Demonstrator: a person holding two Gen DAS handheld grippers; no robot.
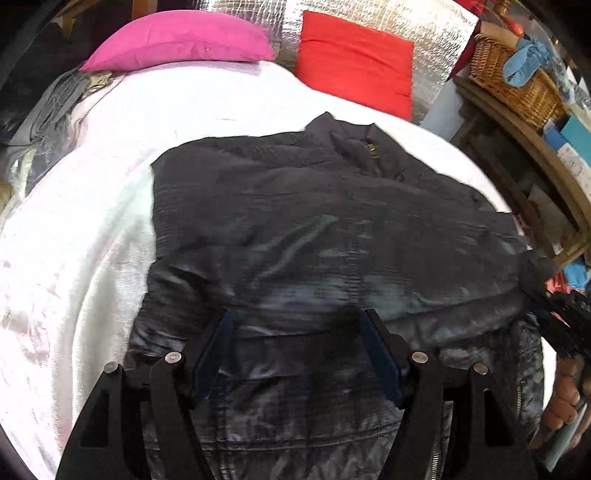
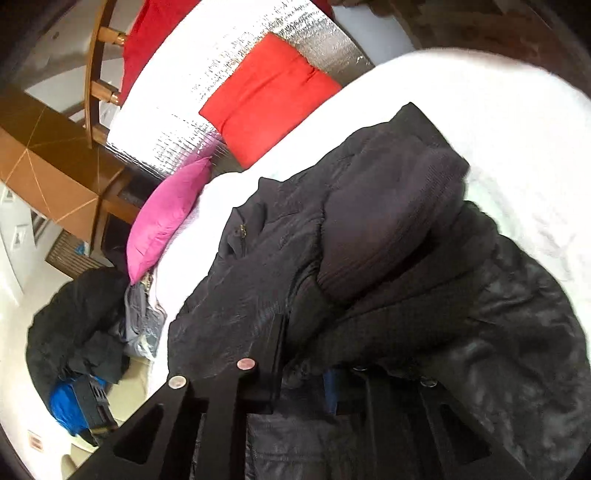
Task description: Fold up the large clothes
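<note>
A large dark padded jacket (image 1: 295,221) lies spread on a white bed cover (image 1: 74,240), its collar and zip at the far end. My left gripper (image 1: 295,321) hovers over the jacket's near part, jaws wide open, blue pads (image 1: 214,350) clear of the cloth. My right gripper (image 2: 306,350) is at the jacket's (image 2: 369,258) edge with its jaws close together and shiny fabric pinched between them. A ribbed knit hem (image 2: 388,229) is bunched over it and hides the right finger. In the left wrist view that gripper (image 1: 561,314) and the hand (image 1: 565,391) holding it show at the right edge.
A pink pillow (image 1: 177,40) and a red cushion (image 1: 354,62) lean on a silver foil sheet (image 1: 369,14) at the bed's head. Grey clothes (image 1: 48,107) lie at the bed's left edge. A wicker basket (image 1: 517,81) sits on wooden shelves. Dark clothes (image 2: 74,325) are heaped on the floor.
</note>
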